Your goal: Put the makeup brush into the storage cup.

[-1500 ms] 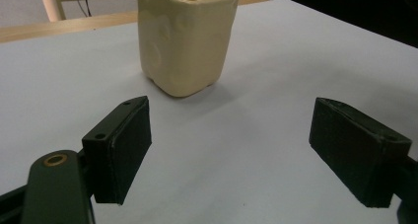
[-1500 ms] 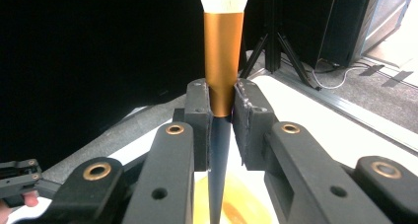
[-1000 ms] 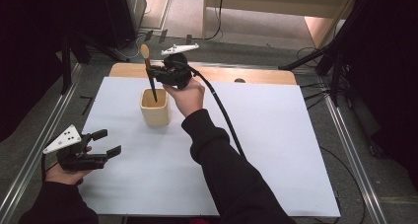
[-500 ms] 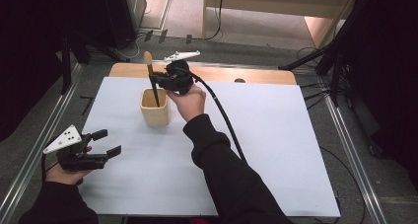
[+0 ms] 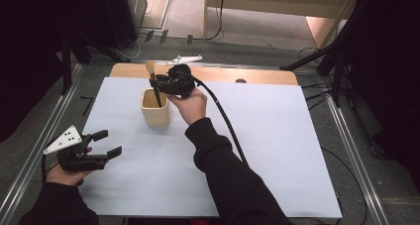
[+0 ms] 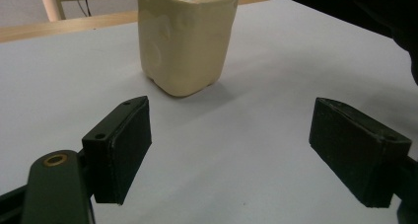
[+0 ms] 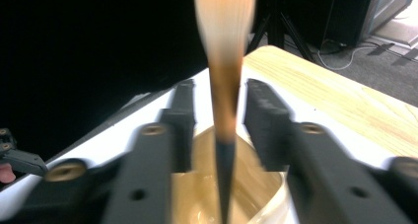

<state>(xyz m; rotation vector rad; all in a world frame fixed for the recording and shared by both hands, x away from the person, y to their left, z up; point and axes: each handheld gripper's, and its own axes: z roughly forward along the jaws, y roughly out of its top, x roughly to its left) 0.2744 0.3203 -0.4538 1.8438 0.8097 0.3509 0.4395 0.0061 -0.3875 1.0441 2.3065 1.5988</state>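
Note:
A cream square cup (image 5: 155, 111) stands on the white sheet, left of the middle. A slim utensil (image 5: 152, 81) with a tan wooden top and a dark shaft stands in it, leaning slightly. My right gripper (image 5: 158, 81) hovers just above the cup, reaching in from the right. Its jaws have just been opening; in the right gripper view the utensil (image 7: 224, 76) stands between the pads (image 7: 183, 120) with a gap on each side, above the cup (image 7: 268, 197). My left gripper (image 5: 109, 143) rests open and empty at the near left, facing the cup (image 6: 185, 41).
The white sheet (image 5: 277, 136) covers most of the table; a bare wooden strip (image 5: 257, 75) runs along the far edge. The right gripper's cable (image 5: 225, 121) trails across the sheet beside the forearm. Metal rails run along the floor on both sides.
The utensil has sunk lower into the cup, and the right gripper has come down a little with it. The left gripper has stayed put.

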